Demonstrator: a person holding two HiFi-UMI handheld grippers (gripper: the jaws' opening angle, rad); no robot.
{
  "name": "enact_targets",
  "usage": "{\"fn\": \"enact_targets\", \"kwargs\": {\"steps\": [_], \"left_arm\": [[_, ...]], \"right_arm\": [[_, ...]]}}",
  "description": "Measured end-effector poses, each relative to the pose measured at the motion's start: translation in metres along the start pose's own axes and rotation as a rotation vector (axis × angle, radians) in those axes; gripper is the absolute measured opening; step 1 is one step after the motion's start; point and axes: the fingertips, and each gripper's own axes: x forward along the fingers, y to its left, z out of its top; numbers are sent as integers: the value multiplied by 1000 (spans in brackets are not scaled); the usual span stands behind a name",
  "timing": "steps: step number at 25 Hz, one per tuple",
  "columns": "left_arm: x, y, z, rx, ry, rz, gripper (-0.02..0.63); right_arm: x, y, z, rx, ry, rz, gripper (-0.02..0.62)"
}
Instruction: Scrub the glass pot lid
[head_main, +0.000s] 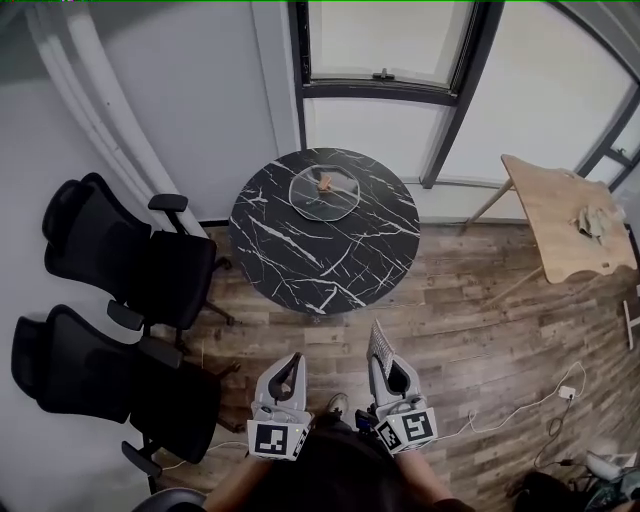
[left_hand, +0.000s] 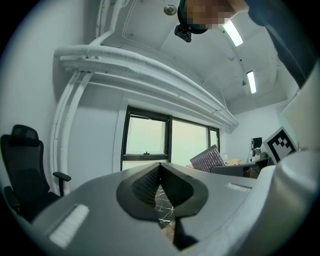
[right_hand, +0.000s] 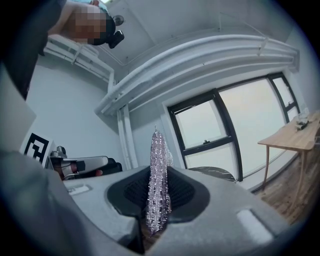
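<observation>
The glass pot lid (head_main: 323, 190) lies flat on the far side of a round black marble table (head_main: 300, 250), its brown knob up. Both grippers hang over the wood floor, well short of the table. My left gripper (head_main: 291, 368) is shut, jaws meeting with nothing between them (left_hand: 159, 170). My right gripper (head_main: 383, 352) is shut on a silvery mesh scrub pad (right_hand: 158, 175), which stands upright above its jaws (head_main: 378, 343). From the left gripper view the pad (left_hand: 207, 159) shows to the right.
Two black office chairs (head_main: 130, 260) (head_main: 100, 380) stand left of the table. A wooden side table (head_main: 570, 220) with a small object (head_main: 592, 222) is at the right. A white cable and plug (head_main: 565, 392) lie on the floor. Windows run behind the table.
</observation>
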Motion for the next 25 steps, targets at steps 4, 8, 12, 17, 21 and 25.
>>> {"fn": "enact_targets", "kwargs": {"steps": [4, 8, 12, 17, 21, 25], "left_arm": [[4, -5, -9, -1, 10, -5, 3], [20, -2, -13, 1, 15, -18, 3], [43, 8, -22, -18, 31, -31, 3], [82, 25, -11, -17, 7, -56, 3], [101, 45, -9, 13, 16, -78, 3], [118, 79, -13, -4, 29, -80, 3]], "right_arm": [[-3, -6, 0, 21, 1, 3, 77], [9, -12, -5, 26, 17, 1, 77], [26, -17, -2, 8, 19, -7, 77], [51, -27, 9, -1, 3, -37, 77], [81, -31, 14, -19, 7, -61, 77], [115, -29, 11, -17, 11, -85, 77]]}}
